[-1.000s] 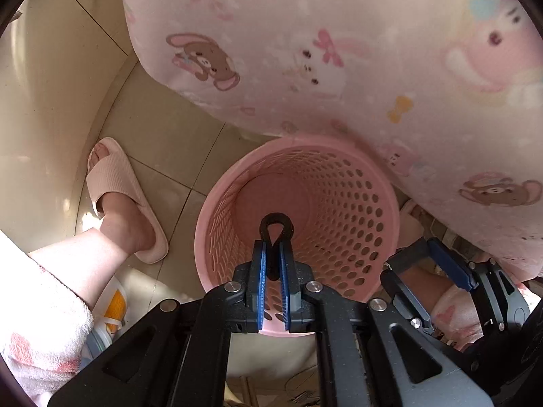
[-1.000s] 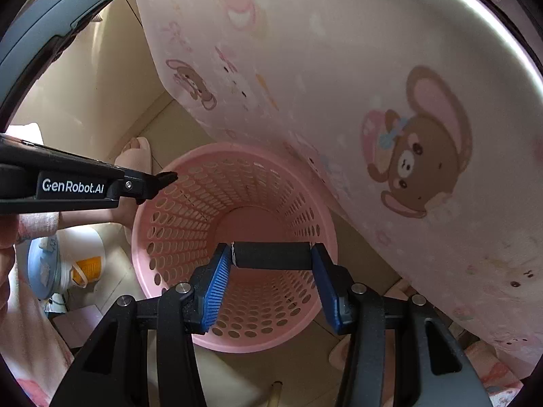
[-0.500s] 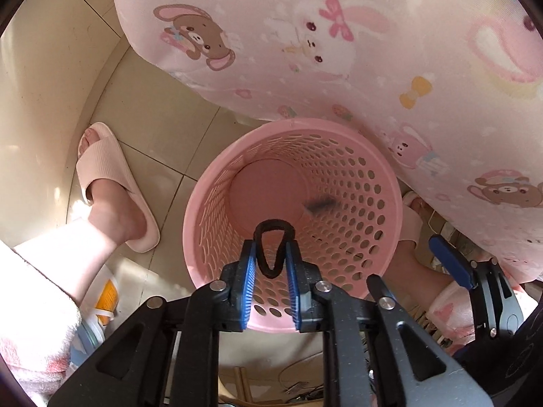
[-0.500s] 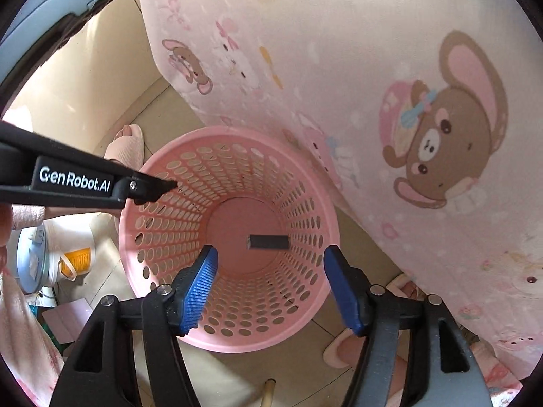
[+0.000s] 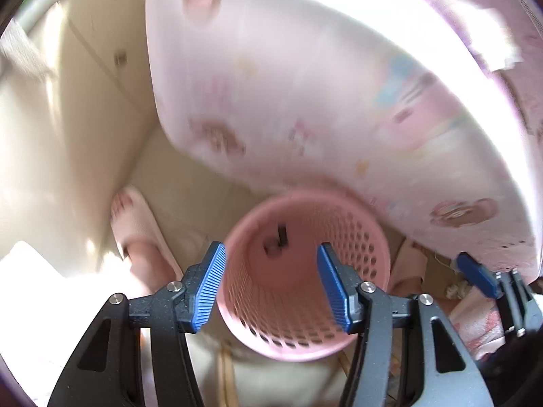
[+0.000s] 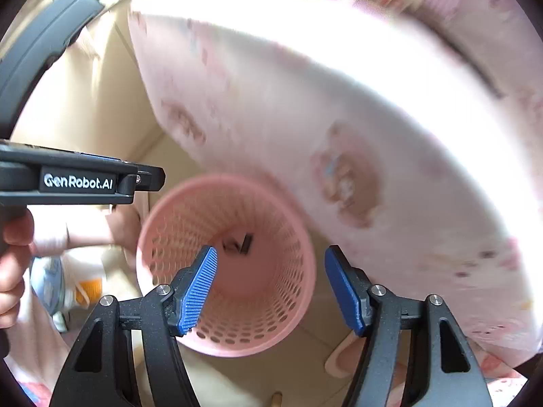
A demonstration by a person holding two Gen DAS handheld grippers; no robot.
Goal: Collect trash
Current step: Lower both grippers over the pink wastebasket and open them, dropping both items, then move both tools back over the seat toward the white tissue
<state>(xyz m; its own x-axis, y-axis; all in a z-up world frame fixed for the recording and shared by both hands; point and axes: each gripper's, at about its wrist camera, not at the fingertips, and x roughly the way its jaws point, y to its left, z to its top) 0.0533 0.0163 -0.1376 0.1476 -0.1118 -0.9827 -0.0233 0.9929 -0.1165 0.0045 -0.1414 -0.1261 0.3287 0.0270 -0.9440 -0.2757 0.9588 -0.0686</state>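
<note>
Hovering above the pink basket [image 5: 366, 247], the left tool [image 5: 271, 285] and right tool [image 6: 271, 291] both gape wide, holding nothing; two dark scraps [image 6: 239, 244] lie on the basket's bottom.

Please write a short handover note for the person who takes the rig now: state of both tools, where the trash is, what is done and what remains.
Left tool: open, empty, over the pink perforated plastic basket.
Right tool: open, empty, over the same basket.
Trash: two small dark pieces lie on the basket's bottom.
Done: both pieces are dropped in.
Left: the views are blurred and show no other trash; look around before you stop. The basket stands on the floor beside the pink cartoon-print bedsheet.
</note>
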